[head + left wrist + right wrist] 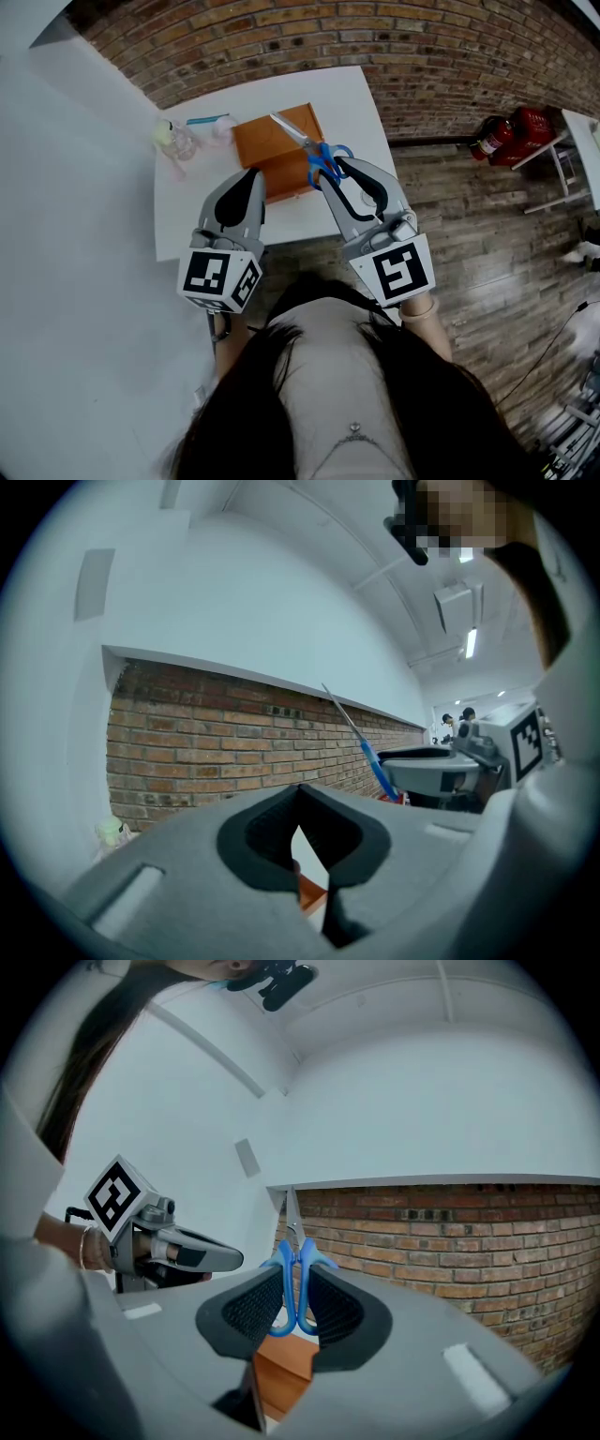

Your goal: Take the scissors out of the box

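The blue-handled scissors (319, 159) hang in the air over the right part of the orange box (277, 150), blades pointing away toward the brick wall. My right gripper (330, 173) is shut on their handles, and the right gripper view shows both blue loops (291, 1279) pinched between the black pads, above the box (281, 1372). My left gripper (251, 176) hovers over the box's near left edge, shut, with nothing in it. In the left gripper view the scissors (370, 752) rise at the right and a sliver of the box (309, 888) shows under the jaws.
The box lies on a small white table (356, 103) against a brick wall. Small bottles (173, 141) and a blue pen (206, 120) sit at the table's far left. Red fire extinguishers (506, 136) stand on the wooden floor to the right.
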Available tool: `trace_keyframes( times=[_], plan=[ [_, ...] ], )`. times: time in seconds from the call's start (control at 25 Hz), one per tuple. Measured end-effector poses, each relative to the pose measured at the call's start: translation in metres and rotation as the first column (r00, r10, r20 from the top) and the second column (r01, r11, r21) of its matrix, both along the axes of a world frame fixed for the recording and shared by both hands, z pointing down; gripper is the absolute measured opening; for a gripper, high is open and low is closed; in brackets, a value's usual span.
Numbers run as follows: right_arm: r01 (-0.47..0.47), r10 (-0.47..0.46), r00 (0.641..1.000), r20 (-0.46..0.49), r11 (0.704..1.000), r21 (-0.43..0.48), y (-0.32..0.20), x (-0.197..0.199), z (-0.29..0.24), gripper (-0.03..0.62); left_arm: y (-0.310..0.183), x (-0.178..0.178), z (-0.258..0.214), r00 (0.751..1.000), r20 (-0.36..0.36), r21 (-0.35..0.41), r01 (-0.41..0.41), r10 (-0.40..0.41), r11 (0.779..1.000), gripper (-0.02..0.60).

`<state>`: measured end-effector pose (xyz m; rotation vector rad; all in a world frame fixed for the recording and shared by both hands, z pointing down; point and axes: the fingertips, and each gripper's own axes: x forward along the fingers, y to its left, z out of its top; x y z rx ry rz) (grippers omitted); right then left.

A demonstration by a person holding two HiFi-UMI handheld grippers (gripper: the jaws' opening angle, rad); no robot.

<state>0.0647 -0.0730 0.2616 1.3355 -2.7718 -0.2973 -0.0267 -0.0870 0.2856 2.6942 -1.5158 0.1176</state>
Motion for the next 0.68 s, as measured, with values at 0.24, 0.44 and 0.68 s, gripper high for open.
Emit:
trace_keyframes(
  times=[0.24,0.44,0.68],
  plan=[
    [-0.006,0.006,1.0,-0.013,1.0,-0.003,-0.001,-0.004,0.004,0.098,-0.001,-0.004,0.004,1.0,-0.006,-0.009,-0.005,0.005,1.0,0.0],
    [-0.019,0.019,1.0,-0.02,1.0,-0.003,-0.001,-0.007,0.004,0.098,-0.001,-0.008,0.006,1.0,-0.016,-0.014,-0.011,0.011,1.0,0.0],
    [-0.029,0.029,0.999,-0.031,1.0,-0.007,-0.001,-0.013,0.005,0.098,-0.001,-0.014,0.008,1.0,-0.025,-0.02,-0.02,0.019,1.0,0.0]
  ],
)
